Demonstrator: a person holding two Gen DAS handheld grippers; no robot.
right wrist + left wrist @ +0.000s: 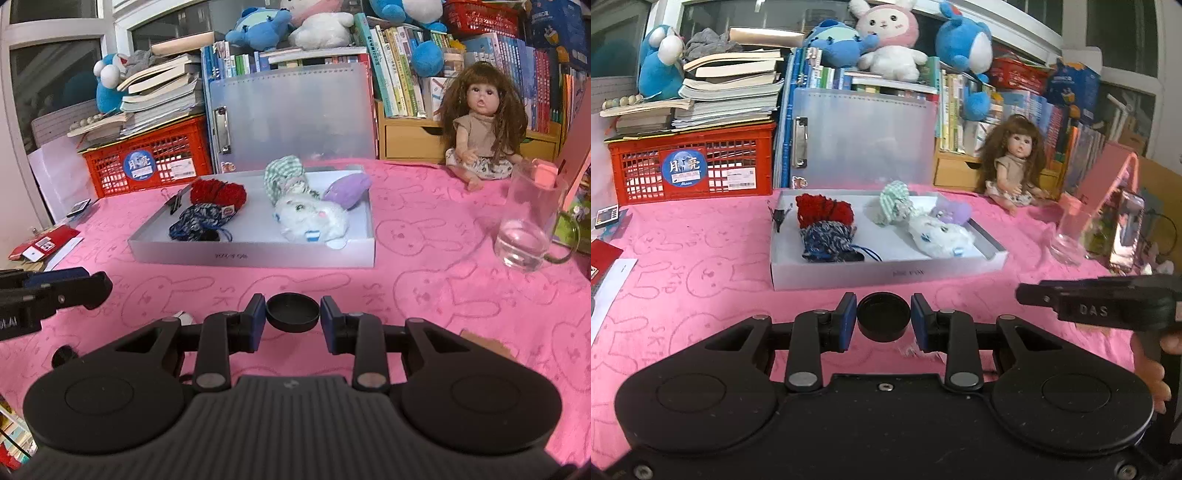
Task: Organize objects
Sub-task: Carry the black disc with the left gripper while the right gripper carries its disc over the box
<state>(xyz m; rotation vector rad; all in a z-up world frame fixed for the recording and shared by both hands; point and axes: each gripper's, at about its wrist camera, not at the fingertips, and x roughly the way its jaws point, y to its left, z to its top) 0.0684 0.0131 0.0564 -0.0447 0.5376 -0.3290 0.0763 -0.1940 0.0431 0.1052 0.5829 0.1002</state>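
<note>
A white shallow box (pixel 886 275) (pixel 255 254) lies on the pink cloth ahead of both grippers. In it are a red knit piece (pixel 823 210), a blue knit piece (pixel 827 240), a green checked toy (pixel 894 201), a white plush (pixel 938 232) and a purple plush (pixel 955 212). My left gripper (pixel 884 301) is near the front of the box, its blue pads against a black round cap (pixel 884 321). My right gripper (pixel 293 302) likewise grips a black round cap (pixel 293 315). Each gripper shows side-on in the other's view, the right gripper (pixel 1021 295) and the left gripper (pixel 105 288).
A glass mug (pixel 528 229) stands at the right and a doll (pixel 480 122) sits behind it. A red crate (pixel 690 166) under stacked books is at the back left. A clear file box (pixel 864 136) stands behind the white box. Papers and cards (pixel 44 247) lie at the left.
</note>
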